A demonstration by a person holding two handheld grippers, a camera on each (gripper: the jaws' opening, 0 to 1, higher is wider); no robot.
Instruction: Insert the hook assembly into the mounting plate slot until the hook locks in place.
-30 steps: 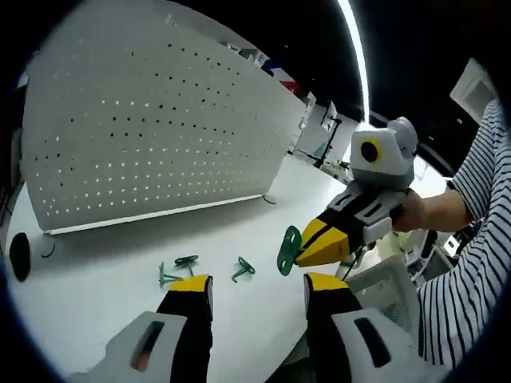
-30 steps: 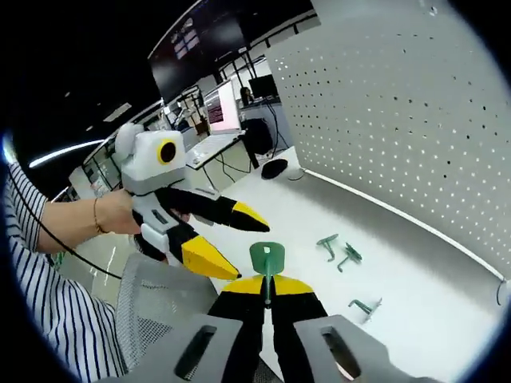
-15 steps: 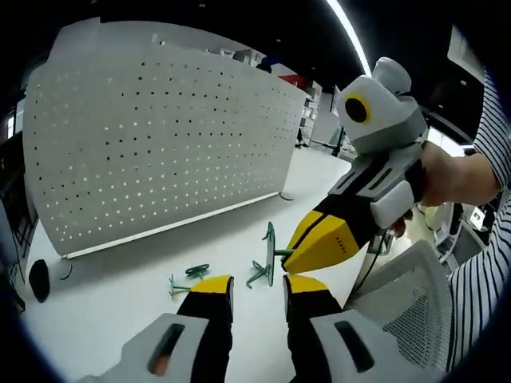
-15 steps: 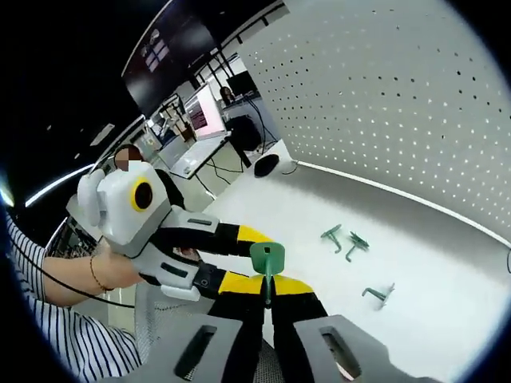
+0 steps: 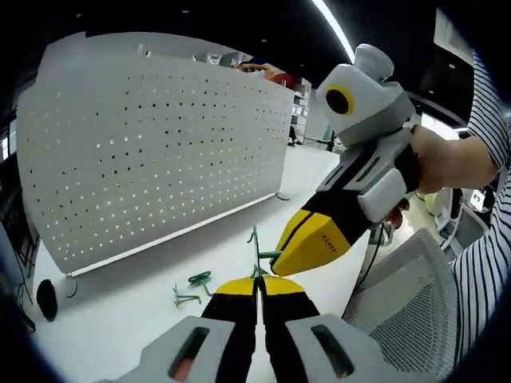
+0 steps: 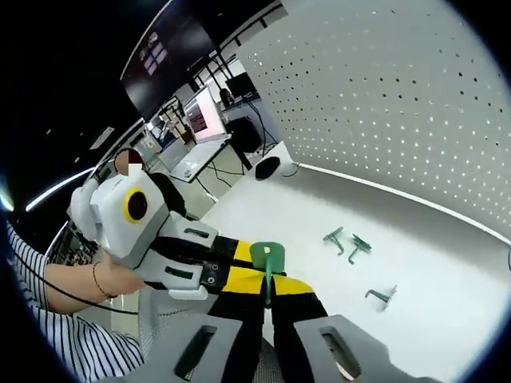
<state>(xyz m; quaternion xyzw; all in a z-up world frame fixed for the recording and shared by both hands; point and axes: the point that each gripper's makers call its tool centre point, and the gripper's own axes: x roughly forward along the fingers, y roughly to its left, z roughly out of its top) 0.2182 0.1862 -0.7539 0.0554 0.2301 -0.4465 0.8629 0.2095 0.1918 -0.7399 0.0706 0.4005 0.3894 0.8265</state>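
Note:
A green hook assembly [image 6: 267,257] stands upright between my right gripper's [image 6: 268,292] yellow jaws, which are shut on its stem. In the left gripper view the same hook [image 5: 256,249] appears edge-on, rising from my left gripper [image 5: 259,284], whose jaws are closed on its lower part. The right gripper [image 5: 281,258] comes in from the right in that view, held by a hand, its tips on the hook. The left gripper [image 6: 249,268] meets the hook from the left in the right gripper view. A white perforated mounting plate [image 5: 160,152] [image 6: 383,112] stands upright on the white table behind.
Loose green hooks [image 5: 192,287] [image 6: 345,242] lie on the table [image 6: 431,263], one further apart [image 6: 382,296]. A black rounded object [image 5: 46,297] [image 6: 267,167] sits by the plate's end. A grey mesh chair back [image 5: 399,295] is at the table's near edge. A striped sleeve [image 6: 72,343] shows.
My left gripper's jaws have closed from open onto the hook that the right gripper holds. The two grippers have drawn closer together.

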